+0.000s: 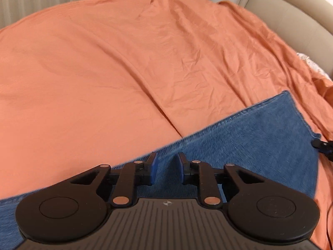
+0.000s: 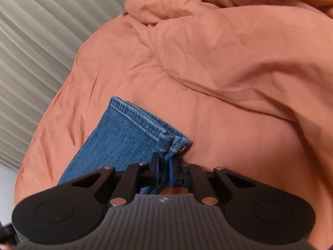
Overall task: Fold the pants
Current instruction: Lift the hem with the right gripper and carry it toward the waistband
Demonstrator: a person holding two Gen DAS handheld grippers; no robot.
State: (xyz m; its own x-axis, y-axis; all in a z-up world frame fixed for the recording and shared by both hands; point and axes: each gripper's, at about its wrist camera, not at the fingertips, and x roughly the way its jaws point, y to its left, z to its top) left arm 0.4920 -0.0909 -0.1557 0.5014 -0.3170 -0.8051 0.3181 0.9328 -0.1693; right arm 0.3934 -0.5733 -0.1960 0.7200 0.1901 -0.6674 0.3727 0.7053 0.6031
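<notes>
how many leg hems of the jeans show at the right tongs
2. Both hems lie stacked on the orange sheet: the top hem across the leg end, the lower hem peeking out beside the right tongs.

the pants (image 2: 122, 133) are blue denim, a rough woven cloth with raised stitching along the hem. under them the sheet (image 1: 104, 66) is orange cloth, soft, matt and creased. beyond the sheet hangs a curtain (image 2: 31, 48) of pale beige pleated fabric, and the headboard (image 1: 291, 10) beside the sheet looks like smooth padded upholstery. the right gripper (image 2: 164, 166) is matt black plastic with dull metal pins and blue pads (image 2: 171, 169).
</notes>
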